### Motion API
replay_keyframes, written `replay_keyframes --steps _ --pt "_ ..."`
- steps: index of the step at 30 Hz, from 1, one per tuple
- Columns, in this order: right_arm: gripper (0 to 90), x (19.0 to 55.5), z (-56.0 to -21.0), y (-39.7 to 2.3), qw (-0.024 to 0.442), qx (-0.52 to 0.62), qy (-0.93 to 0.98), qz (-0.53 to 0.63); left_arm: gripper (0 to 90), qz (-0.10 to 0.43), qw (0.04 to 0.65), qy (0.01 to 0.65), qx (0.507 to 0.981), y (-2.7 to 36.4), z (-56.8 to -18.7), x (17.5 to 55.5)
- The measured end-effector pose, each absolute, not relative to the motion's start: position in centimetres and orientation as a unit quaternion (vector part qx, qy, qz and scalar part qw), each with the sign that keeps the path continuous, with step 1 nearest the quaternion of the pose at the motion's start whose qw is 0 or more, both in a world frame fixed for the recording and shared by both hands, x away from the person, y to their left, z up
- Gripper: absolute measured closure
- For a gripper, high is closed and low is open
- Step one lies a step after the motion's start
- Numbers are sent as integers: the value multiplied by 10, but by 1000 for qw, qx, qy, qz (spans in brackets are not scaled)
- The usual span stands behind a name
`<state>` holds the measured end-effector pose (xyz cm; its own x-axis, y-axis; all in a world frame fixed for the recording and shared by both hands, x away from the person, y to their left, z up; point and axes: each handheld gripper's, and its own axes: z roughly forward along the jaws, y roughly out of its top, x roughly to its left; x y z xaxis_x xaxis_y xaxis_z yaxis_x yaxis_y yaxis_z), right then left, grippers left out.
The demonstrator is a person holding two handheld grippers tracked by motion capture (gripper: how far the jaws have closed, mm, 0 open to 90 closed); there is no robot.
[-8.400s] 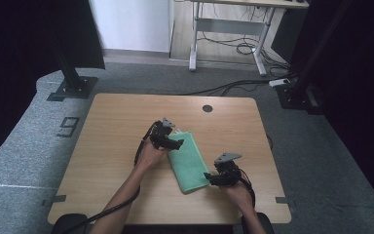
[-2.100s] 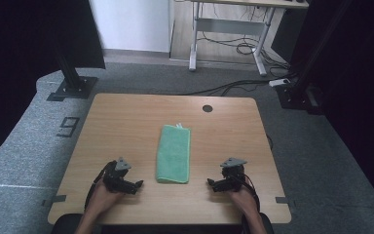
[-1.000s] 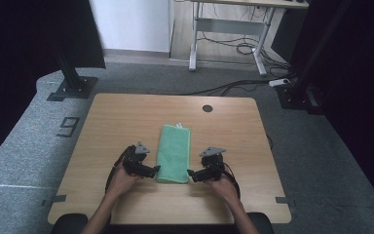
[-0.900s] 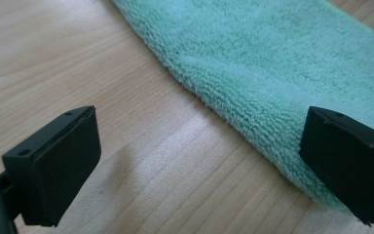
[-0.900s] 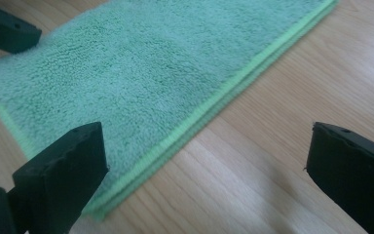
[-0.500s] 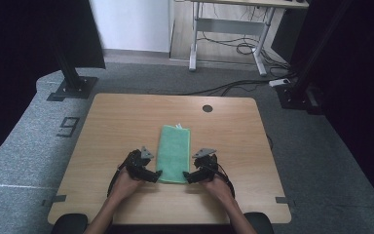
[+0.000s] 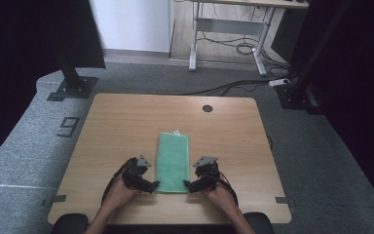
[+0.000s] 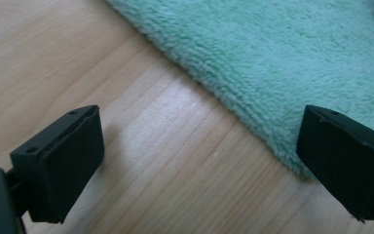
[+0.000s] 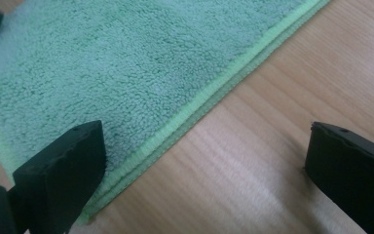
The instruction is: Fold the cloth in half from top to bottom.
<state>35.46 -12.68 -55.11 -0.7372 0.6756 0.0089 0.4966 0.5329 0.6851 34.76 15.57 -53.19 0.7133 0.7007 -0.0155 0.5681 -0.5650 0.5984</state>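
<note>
Folded green towel (image 7: 172, 162) flat on desk (image 7: 126, 122); left tongs (image 7: 152, 186) and right tongs (image 7: 187, 185), both spread, straddling its near corners.

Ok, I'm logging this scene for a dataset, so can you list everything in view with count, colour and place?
Folded towel: one, green, centre of the table, long side running away from the person.
Table: one, light wood, with a dark round cable hole near its far edge.
Desk frame: one, pale, beyond the table with cables on the floor below it.
Left gripper: one, black, open, at the towel's near left corner.
Right gripper: one, black, open, at the towel's near right corner.
</note>
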Motion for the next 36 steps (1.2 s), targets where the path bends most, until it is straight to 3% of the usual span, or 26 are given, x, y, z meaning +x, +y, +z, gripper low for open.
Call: replay_keyframes --steps 7,14,36 --pt "16 347 -552 -130 129 336 865 349 54 130 331 383 853 162 -518 370" --pt "15 347 -553 -131 130 334 865 352 54 131 337 398 843 157 -531 389" --pt "15 346 -553 -134 127 330 866 353 18 163 331 405 837 152 -545 398"
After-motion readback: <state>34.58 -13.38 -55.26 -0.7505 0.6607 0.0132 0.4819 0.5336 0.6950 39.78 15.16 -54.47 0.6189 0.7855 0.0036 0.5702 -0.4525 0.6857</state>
